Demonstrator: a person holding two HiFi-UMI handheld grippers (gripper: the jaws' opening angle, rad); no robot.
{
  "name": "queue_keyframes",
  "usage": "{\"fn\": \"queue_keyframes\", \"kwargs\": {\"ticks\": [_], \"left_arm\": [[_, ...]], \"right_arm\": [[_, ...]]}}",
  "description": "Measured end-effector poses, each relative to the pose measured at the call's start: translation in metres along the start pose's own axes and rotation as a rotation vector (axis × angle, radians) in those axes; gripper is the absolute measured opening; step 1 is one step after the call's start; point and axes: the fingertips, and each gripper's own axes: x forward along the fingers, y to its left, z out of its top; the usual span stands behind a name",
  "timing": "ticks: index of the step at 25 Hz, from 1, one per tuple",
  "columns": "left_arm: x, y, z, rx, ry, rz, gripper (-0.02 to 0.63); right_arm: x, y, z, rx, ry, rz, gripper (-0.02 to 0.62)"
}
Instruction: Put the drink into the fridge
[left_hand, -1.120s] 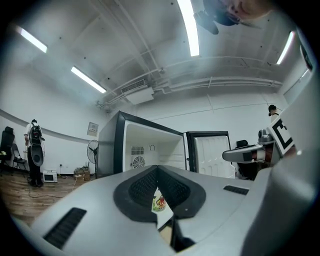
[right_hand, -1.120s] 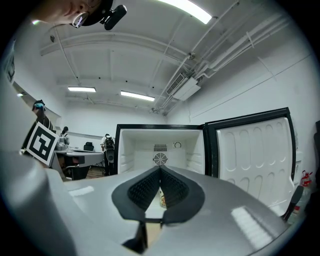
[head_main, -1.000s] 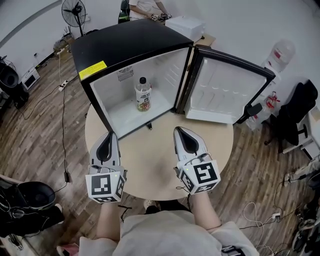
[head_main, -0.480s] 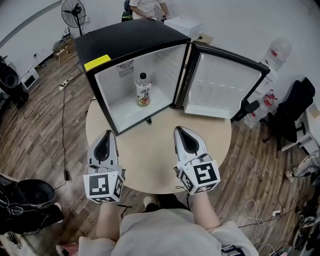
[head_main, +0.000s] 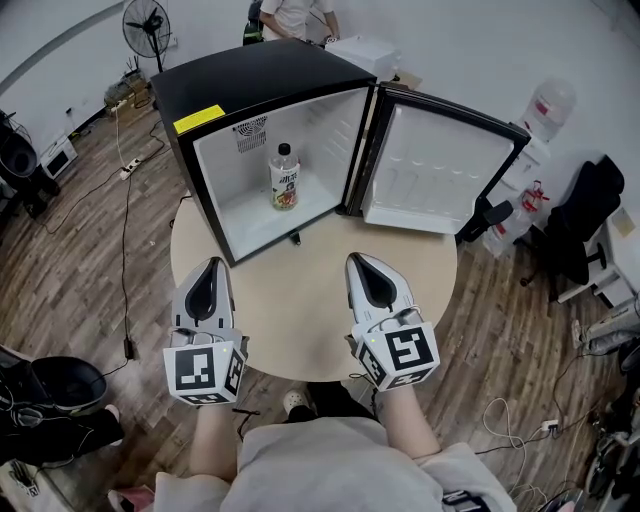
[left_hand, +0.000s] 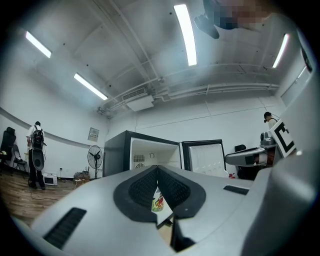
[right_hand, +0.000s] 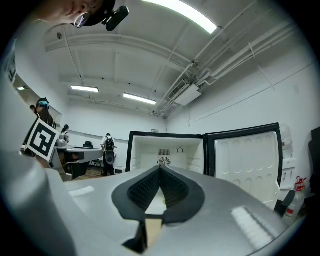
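Note:
The drink bottle (head_main: 285, 178), clear with a white and red label, stands upright inside the black mini fridge (head_main: 260, 90). The fridge door (head_main: 440, 165) is swung wide open to the right. My left gripper (head_main: 212, 265) and right gripper (head_main: 358, 260) hover side by side over the round table (head_main: 300, 320), just in front of the fridge opening. Both are shut, with nothing between their pads. In the left gripper view the left gripper (left_hand: 157, 169) points at the fridge (left_hand: 145, 155), and part of the bottle's label (left_hand: 158, 201) shows below the meeting jaws. The right gripper (right_hand: 160, 169) faces the fridge interior (right_hand: 167, 150).
The fridge takes up the far half of the table. A standing fan (head_main: 147, 22) and a person (head_main: 290, 12) are behind it. Right of the door are a water jug (head_main: 552, 108) and a dark chair (head_main: 590, 215). Cables run across the wooden floor (head_main: 90, 220).
The gap between the gripper tips and the fridge front has widened a little. The bottle and door have not moved, and both grippers stay shut.

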Motion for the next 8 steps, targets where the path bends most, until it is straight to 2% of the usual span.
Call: {"fn": "queue_keyframes", "kwargs": {"ticks": [8], "left_arm": [[-0.0088, -0.0050, 0.0016, 0.001, -0.009, -0.018, 0.008]], "right_arm": [[-0.0099, 0.0046, 0.0004, 0.002, -0.008, -0.004, 0.011]]}}
